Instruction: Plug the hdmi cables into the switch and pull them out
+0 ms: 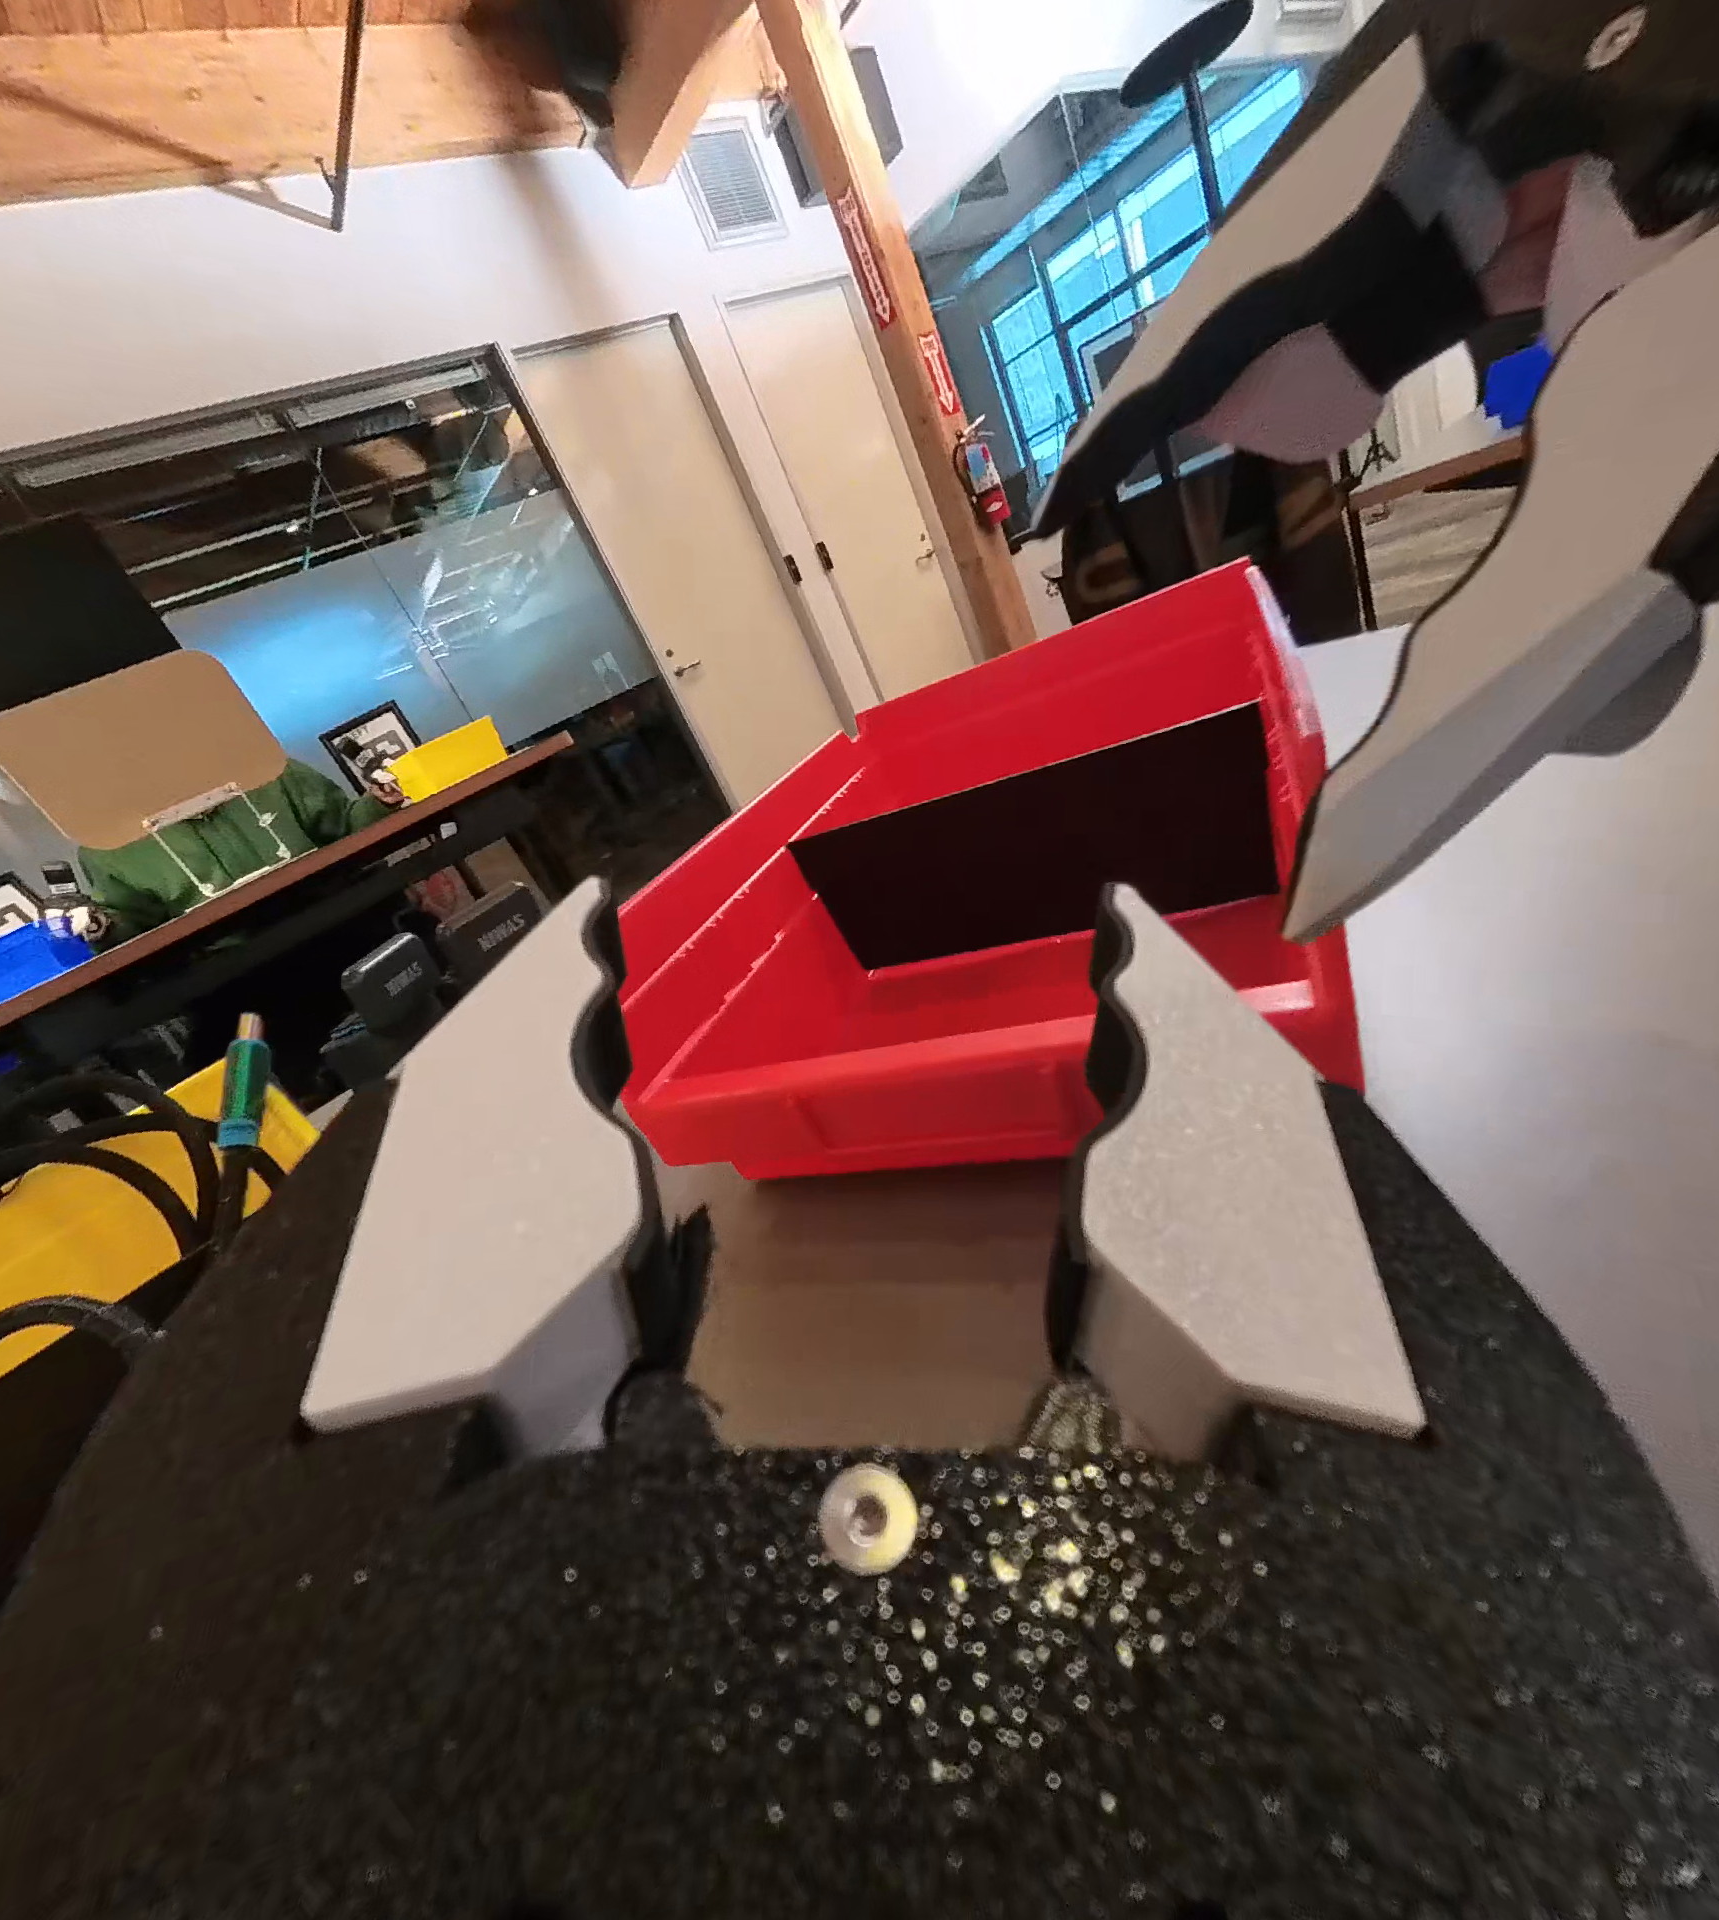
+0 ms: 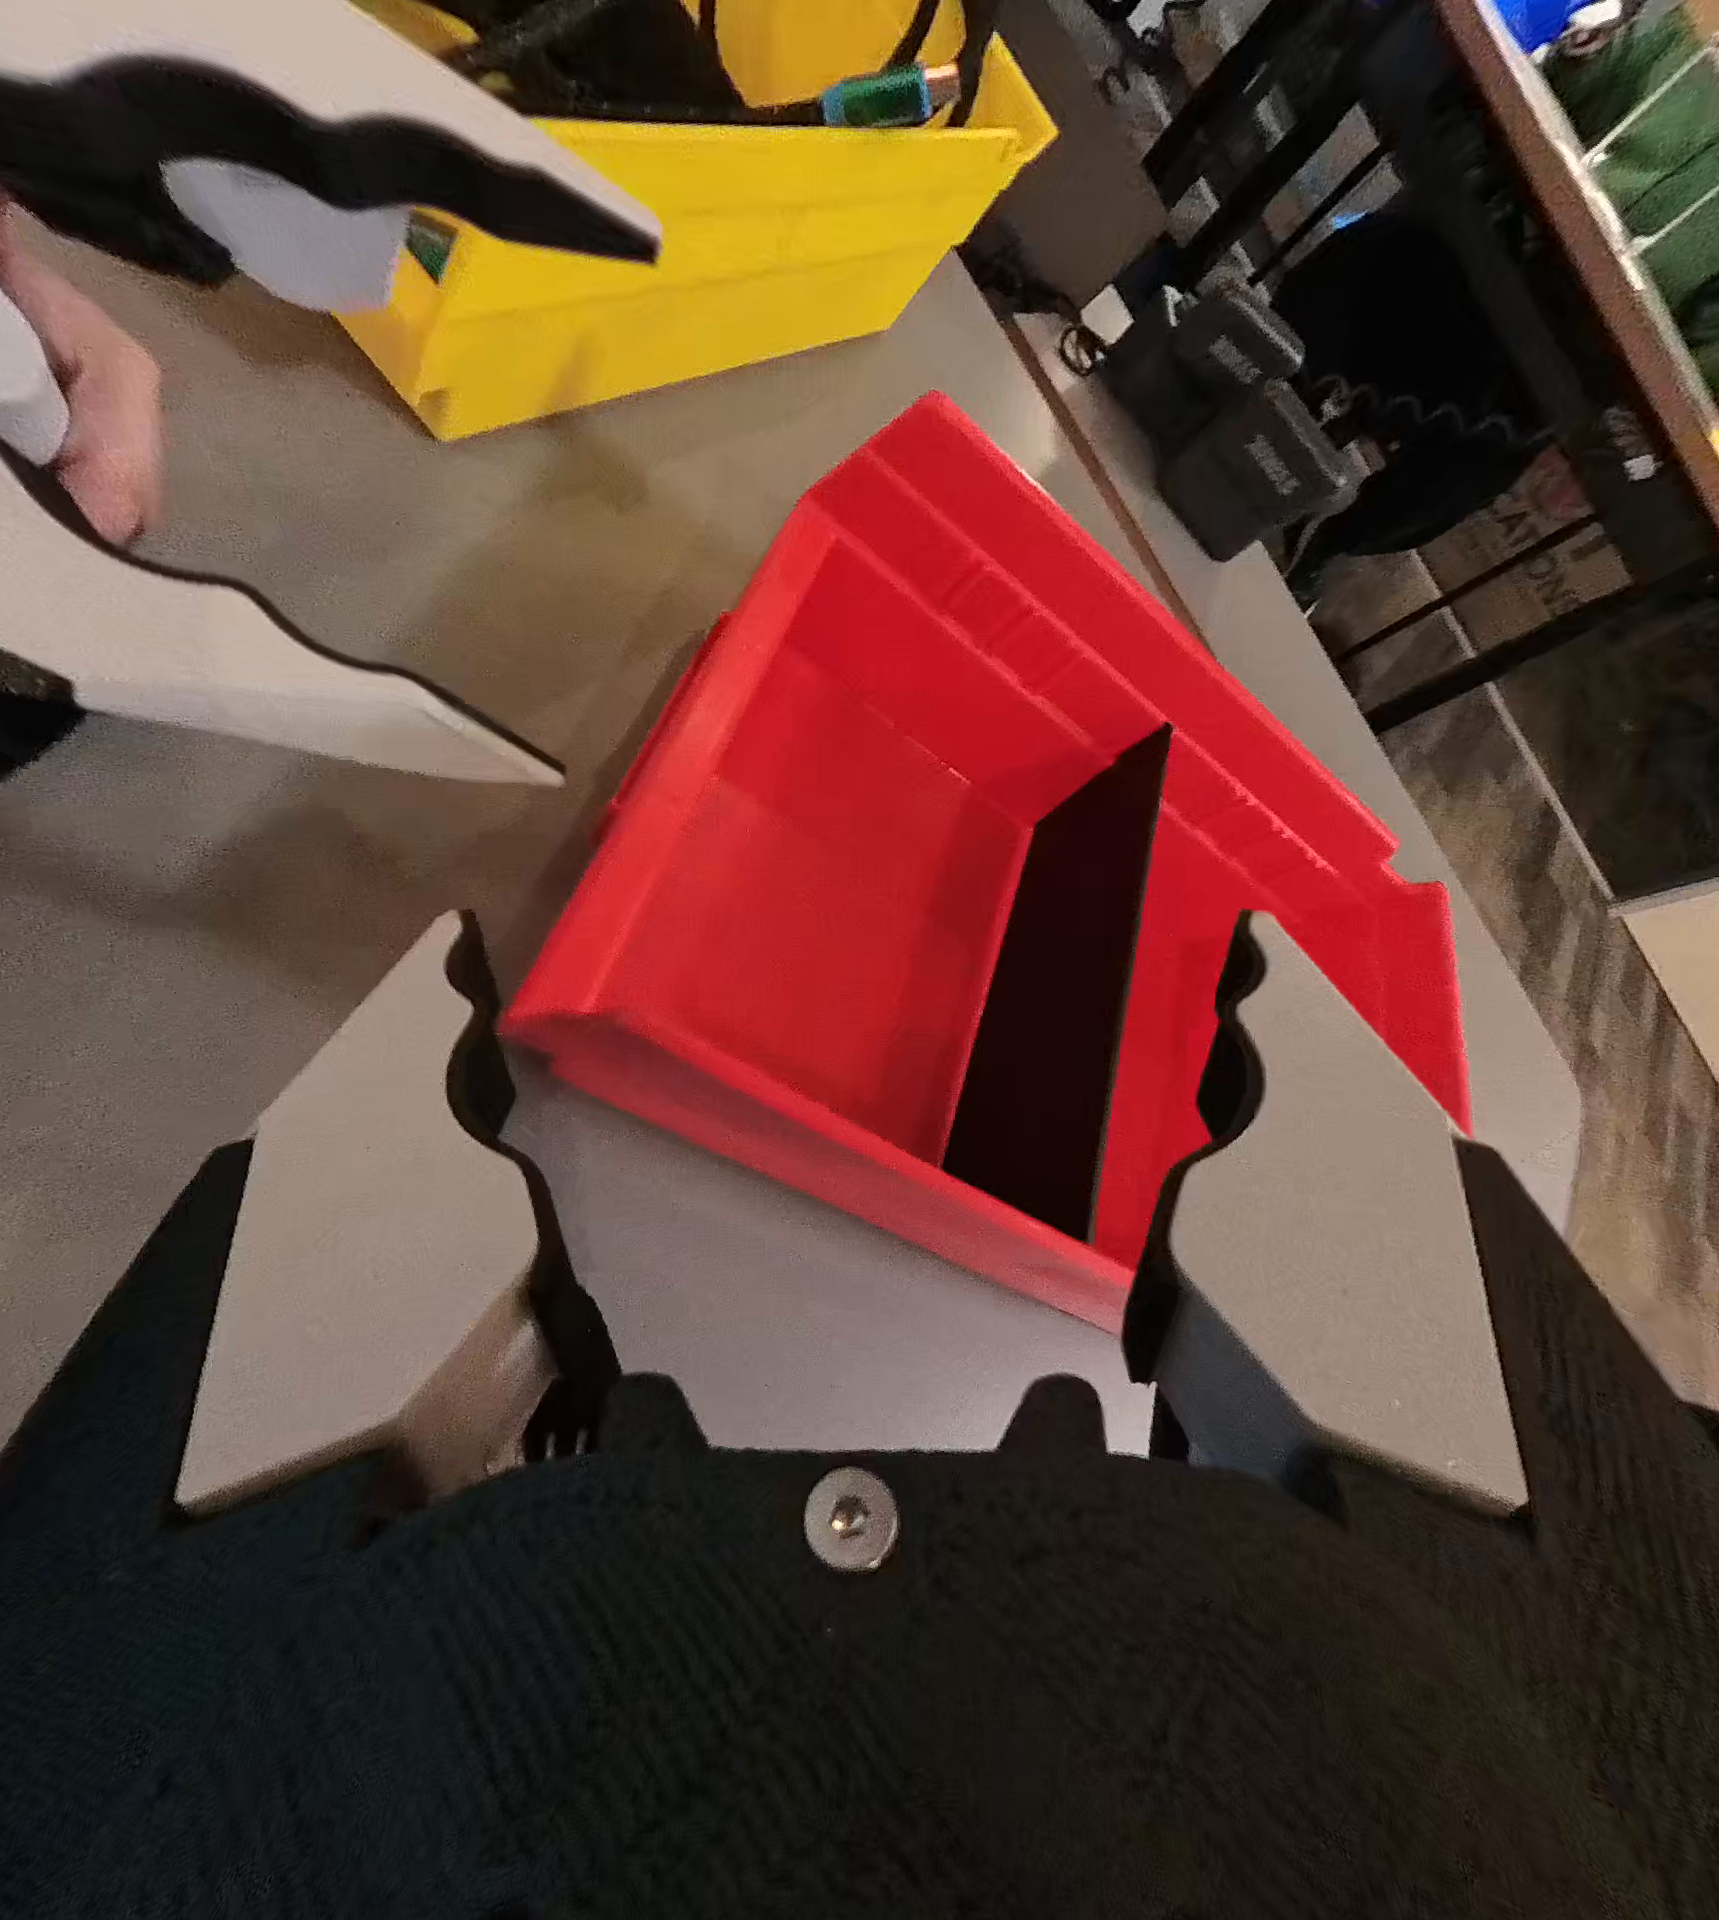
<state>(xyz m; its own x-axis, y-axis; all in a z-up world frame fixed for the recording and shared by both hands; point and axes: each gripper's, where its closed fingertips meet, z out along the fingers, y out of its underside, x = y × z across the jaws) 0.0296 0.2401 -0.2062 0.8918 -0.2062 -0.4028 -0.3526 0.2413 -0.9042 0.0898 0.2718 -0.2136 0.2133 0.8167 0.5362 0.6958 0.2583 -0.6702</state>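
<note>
Hovering with nothing between their grey fingers, both pairs of tongs stood released over the pale grey surface (image 2: 335, 914): the left tongs (image 1: 860, 997) pointed across at the red plastic bin (image 1: 938, 1101), and the right tongs (image 2: 855, 1039) looked down into that same bin from above. That red bin, split by a black divider panel (image 2: 1052, 997), held nothing that could be seen; no switch showed in either view, so where it lay could not be told. The task's cables were elsewhere: a tangle of black braided HDMI cables (image 1: 86, 1153) sat in the yellow plastic bin (image 2: 689, 239), which stood on the surface to the left of the red one and farther from the right tongs, with a green-sleeved, metal-tipped plug (image 1: 245, 1081) sticking up out of the pile. Judging by this, the task was at its very opening, with nothing yet picked up and no cable near a port. The next move would seem to call for one pair of tongs to swing to the yellow bin and close on the body of a plug, gripping it squarely so it could later be lined up with a socket; the loops of cable looked likely to drag or snag as a plug came free. The switch would also have to be found first.
</note>
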